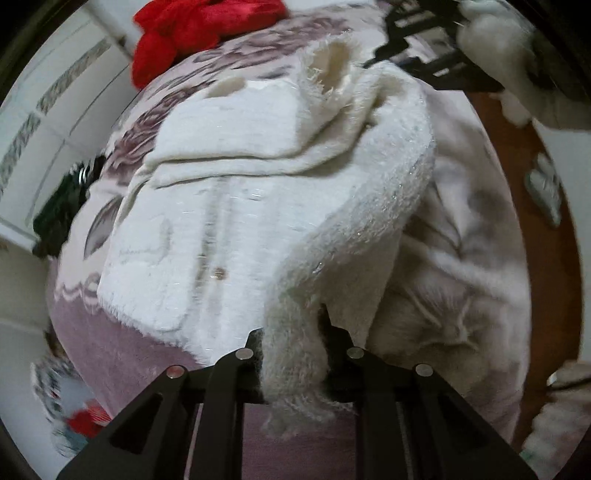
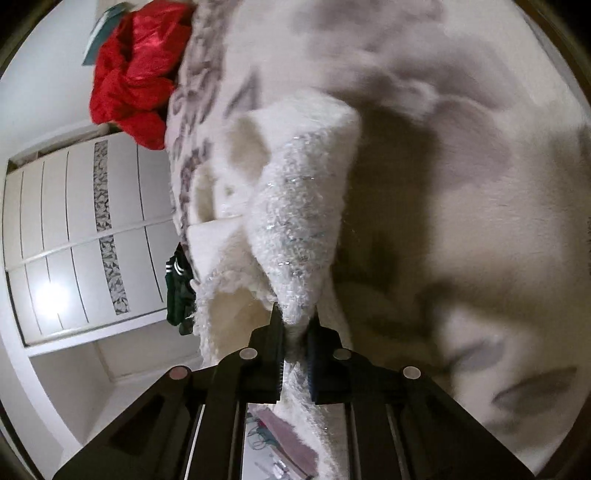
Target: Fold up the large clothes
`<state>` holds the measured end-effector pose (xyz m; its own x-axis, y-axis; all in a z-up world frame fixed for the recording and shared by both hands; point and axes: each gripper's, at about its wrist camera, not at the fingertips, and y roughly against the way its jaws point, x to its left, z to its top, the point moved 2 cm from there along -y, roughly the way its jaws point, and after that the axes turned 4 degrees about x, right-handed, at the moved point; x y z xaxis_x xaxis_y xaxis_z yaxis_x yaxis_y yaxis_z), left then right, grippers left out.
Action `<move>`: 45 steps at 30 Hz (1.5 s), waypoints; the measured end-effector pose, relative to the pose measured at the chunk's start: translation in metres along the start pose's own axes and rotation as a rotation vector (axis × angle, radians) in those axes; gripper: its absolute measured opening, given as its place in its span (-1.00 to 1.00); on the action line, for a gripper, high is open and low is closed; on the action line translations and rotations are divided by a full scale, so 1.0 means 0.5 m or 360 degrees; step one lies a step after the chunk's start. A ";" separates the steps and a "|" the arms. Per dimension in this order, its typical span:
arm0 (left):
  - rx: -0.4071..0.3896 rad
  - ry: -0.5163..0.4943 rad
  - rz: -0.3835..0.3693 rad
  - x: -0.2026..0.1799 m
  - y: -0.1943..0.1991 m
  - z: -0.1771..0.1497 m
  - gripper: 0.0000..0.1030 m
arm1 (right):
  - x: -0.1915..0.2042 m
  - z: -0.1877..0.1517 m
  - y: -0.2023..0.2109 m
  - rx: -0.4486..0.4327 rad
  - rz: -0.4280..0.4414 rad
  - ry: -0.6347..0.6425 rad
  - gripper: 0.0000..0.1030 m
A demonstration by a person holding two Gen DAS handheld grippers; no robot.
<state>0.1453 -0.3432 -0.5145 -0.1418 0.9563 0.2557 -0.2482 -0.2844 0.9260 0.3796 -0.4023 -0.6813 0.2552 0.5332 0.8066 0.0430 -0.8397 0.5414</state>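
Both the left gripper (image 1: 295,328) and the right gripper (image 2: 297,321) pinch the fluffy white knitted cardigan (image 1: 229,206); soft, limp, probably light; grip its edges.

The sweater (image 1: 236,206) lies on the blanket (image 1: 122,347) (a bed, seemingly), another garment (image 1: 192,33) heaped behind it, a wardrobe (image 2: 81,236) to the left.

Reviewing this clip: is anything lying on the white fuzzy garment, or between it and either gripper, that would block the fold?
Nothing visible does. The left gripper and right gripper are each shut on the white fuzzy garment. The red clothing and dark green clothing sit off it, at the bed's edge.
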 end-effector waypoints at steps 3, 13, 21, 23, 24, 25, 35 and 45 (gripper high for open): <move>-0.0053 0.0123 -0.0063 0.097 0.029 0.015 -0.75 | 0.124 -0.007 -0.014 -0.0003 -0.0076 0.0133 -0.81; -0.0036 0.0585 -0.0270 0.469 -0.032 0.070 -0.76 | 0.493 0.040 -0.323 0.0094 -0.0352 0.0398 -0.82; 0.0140 0.0849 -0.0446 0.687 -0.232 0.069 -0.75 | 0.584 0.067 -0.628 0.0175 -0.0658 0.0420 -0.82; 0.0212 0.0877 -0.0512 0.717 -0.298 0.065 -0.75 | 0.589 0.071 -0.680 0.0185 -0.0707 0.0422 -0.82; 0.0234 0.0895 -0.0542 0.726 -0.318 0.062 -0.74 | 0.586 0.069 -0.701 0.0193 -0.0748 0.0436 -0.82; 0.0278 0.0909 -0.0607 0.733 -0.345 0.059 -0.73 | 0.572 0.065 -0.712 0.0204 -0.0794 0.0422 -0.81; 0.0365 0.0972 -0.0890 0.811 -0.277 0.019 -0.18 | 0.528 0.056 -0.496 0.0234 -0.0403 0.0282 -0.04; 0.0119 0.0779 -0.0852 0.827 -0.321 0.348 0.36 | 0.312 0.163 -0.300 -0.0122 -0.0447 0.0069 -0.01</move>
<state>0.2930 0.1098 -0.5090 -0.4361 0.8182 -0.3747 -0.3397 0.2359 0.9105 0.4917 -0.2019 -0.6561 0.2018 0.7489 0.6312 0.0325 -0.6492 0.7599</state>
